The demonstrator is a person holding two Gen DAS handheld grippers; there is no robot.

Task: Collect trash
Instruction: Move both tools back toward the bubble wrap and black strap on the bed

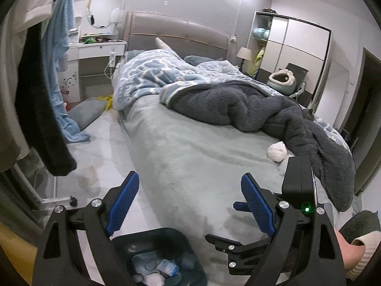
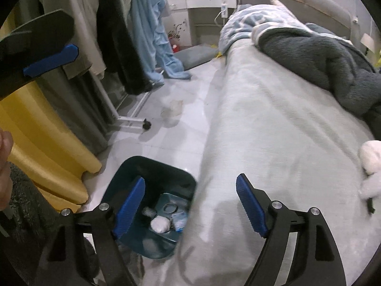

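Unmade bed [image 1: 190, 147], tiled floor [image 2: 181, 128], bin [image 2: 152, 181]

Both wrist views overlook bed [image 1: 190, 147] and bin [image 2: 152, 166].

A home bedroom: an unmade bed [image 1: 190, 143] with blankets [image 1: 238, 104], a wardrobe [image 1: 297, 47] and hanging clothes [image 2: 152, 23].

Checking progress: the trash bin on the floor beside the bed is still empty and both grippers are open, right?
Not quite. The bin already holds trash: a white crumpled wad and other scraps, as the right wrist view shows. It stands on the floor beside the bed, and both grippers are open.
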